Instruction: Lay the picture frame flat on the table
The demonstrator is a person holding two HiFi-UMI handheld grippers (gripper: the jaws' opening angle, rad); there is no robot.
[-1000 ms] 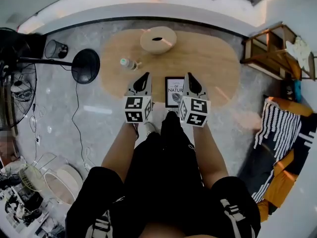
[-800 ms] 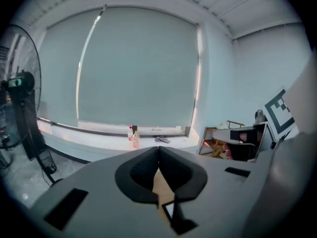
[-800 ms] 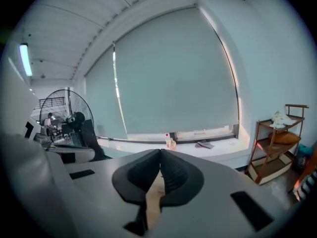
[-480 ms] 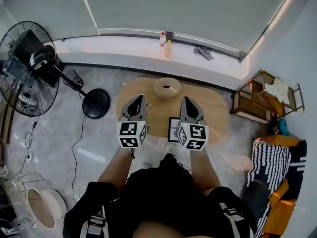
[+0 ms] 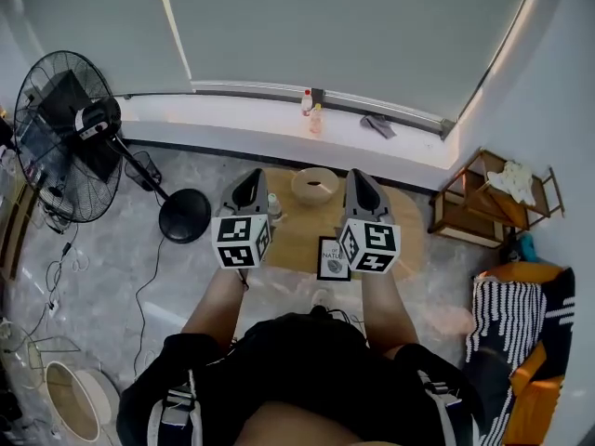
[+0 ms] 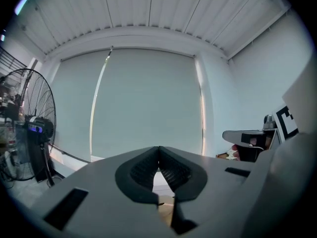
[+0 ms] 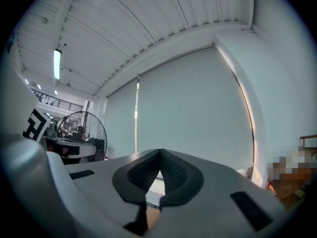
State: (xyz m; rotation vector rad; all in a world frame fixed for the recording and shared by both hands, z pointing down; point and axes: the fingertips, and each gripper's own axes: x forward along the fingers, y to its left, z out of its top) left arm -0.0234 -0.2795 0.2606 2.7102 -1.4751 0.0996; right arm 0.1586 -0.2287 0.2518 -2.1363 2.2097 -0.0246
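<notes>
We held left gripper [image 5: 251, 178] and right gripper [image 5: 359, 178] over table [image 5: 409, 235] | picture frame [image 5: 333, 257] between them (near edge)

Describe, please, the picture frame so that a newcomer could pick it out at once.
Find the oval light-wood table before the window. At its near edge is a small black-rimmed picture frame with white print. Unlike the round beige bowl and small bottle farther back, it is rectangular.

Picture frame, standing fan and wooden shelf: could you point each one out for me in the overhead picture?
picture frame [image 5: 330, 260]: head view, on its white printed face.
standing fan [image 5: 63, 139]: head view, on the round wire grille.
wooden shelf [image 5: 472, 214]: head view, on its lower board.
</notes>
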